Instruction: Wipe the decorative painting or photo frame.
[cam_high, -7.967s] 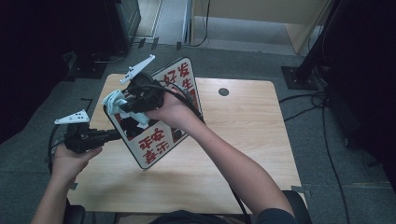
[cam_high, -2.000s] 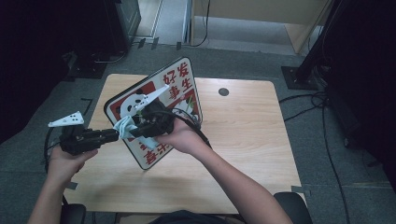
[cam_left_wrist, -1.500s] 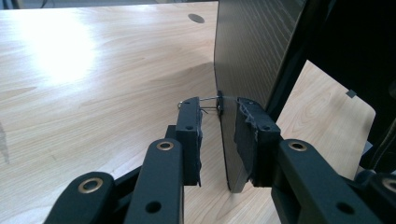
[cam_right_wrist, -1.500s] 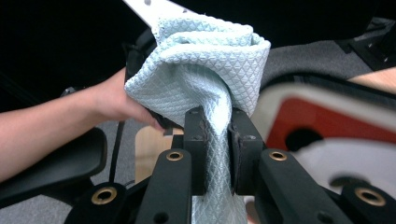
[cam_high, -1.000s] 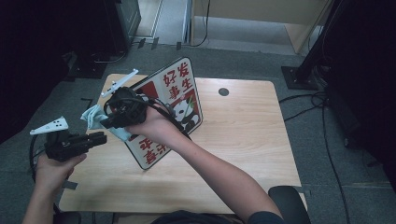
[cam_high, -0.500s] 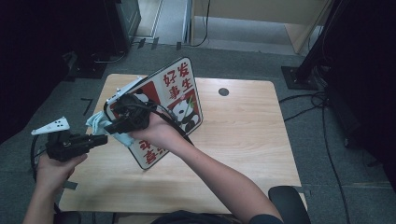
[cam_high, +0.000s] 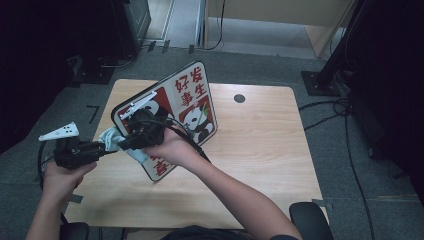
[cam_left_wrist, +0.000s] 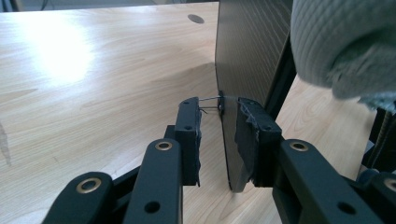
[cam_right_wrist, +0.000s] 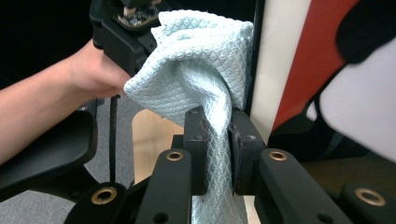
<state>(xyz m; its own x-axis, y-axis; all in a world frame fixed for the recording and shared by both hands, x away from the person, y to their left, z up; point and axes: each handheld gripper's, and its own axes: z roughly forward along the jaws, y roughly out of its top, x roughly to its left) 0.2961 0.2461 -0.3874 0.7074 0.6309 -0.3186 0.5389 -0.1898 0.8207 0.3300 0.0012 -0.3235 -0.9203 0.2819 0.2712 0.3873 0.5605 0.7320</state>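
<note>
Against the glossy flat board (cam_high: 192, 102), right gripper (cam_right_wrist: 217, 126) jaws pinch waffle-textured cloth (cam_right_wrist: 201, 60); left gripper (cam_left_wrist: 218, 123) jaws clamp the board's thin edge.

Pale blue cloth (cam_right_wrist: 196, 70) with a quilted diamond weave; white board (cam_high: 192, 107) with red characters, black-and-white pandas; light wood-grain surface (cam_high: 260, 150)

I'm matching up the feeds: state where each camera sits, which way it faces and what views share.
High view: above the person's side, looking forward and down on the table; both forearms, left claw, right claw.
Left gripper view: rides the left claw, facing along its jaws at the board's edge.
Right gripper view: rides the right claw, shut on the cloth; the other hand beyond.
Shared: all three show board and cloth.
</note>
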